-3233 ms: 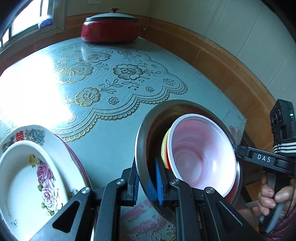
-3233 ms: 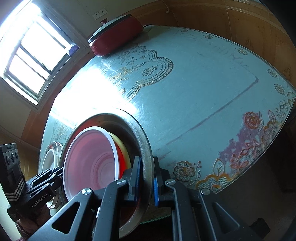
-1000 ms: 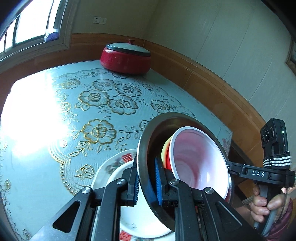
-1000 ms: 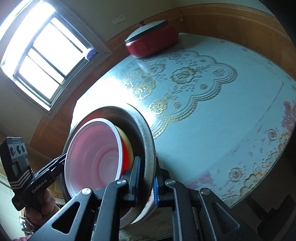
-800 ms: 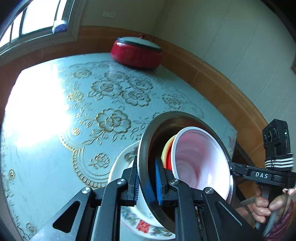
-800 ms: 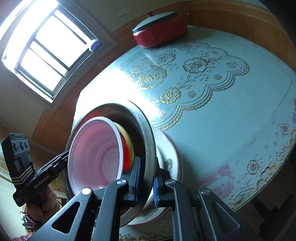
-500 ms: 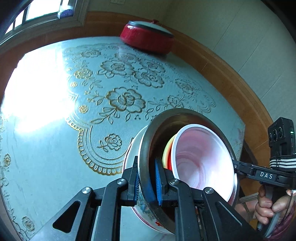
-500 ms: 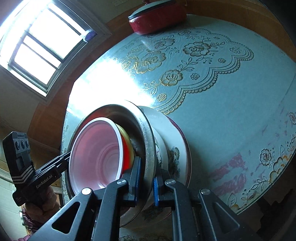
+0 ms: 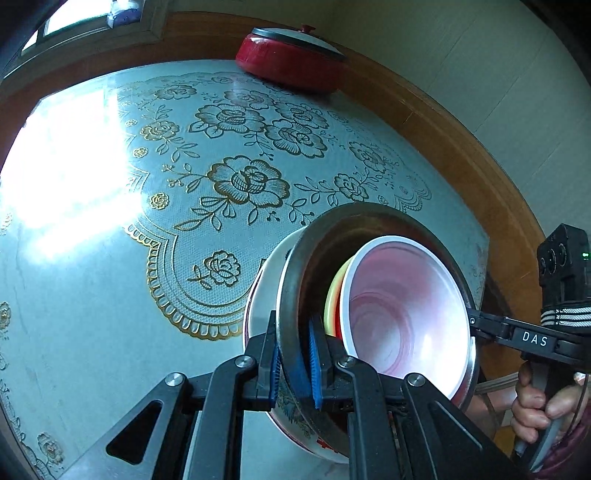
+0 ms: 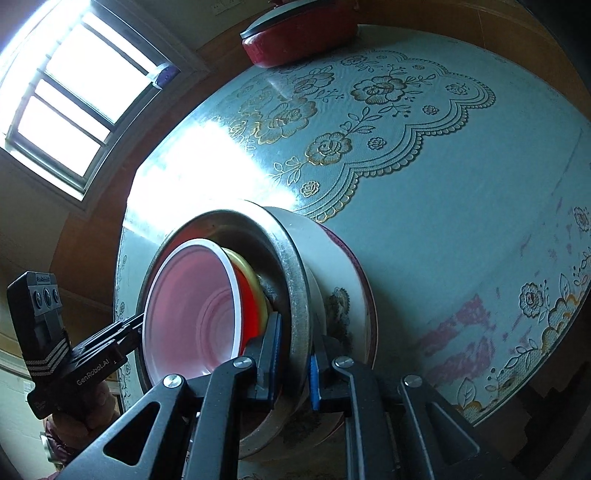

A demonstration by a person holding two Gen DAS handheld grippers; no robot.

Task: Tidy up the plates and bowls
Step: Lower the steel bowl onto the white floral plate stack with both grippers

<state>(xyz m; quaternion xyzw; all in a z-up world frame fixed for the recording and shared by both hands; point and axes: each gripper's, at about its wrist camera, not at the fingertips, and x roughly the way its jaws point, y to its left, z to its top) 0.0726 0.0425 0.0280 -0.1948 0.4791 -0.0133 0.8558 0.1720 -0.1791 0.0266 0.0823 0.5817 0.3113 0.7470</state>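
Observation:
A metal bowl (image 9: 291, 280) (image 10: 291, 266) carries a nested yellow bowl (image 9: 332, 295), a red bowl (image 10: 247, 306) and a white-rimmed pink bowl (image 9: 399, 317) (image 10: 188, 310). It sits tilted in the stack of floral plates (image 9: 262, 295) (image 10: 343, 280) on the table. My left gripper (image 9: 293, 354) (image 10: 136, 328) is shut on the metal bowl's near rim. My right gripper (image 10: 295, 358) (image 9: 476, 325) clamps the opposite rim; its jaws are opening, with the rim still between the pads.
A red lidded pot (image 9: 291, 59) (image 10: 299, 33) stands at the far edge of the table (image 9: 110, 295), which has a lace-pattern cover. Wood panelling runs behind it and a window (image 10: 74, 92) glares on the left. A person's hand (image 9: 535, 402) holds the right gripper.
Both grippers carried the metal bowl stack over the floral plates and lowered it until it rests in them. The right jaws stand slightly wider than half a second ago.

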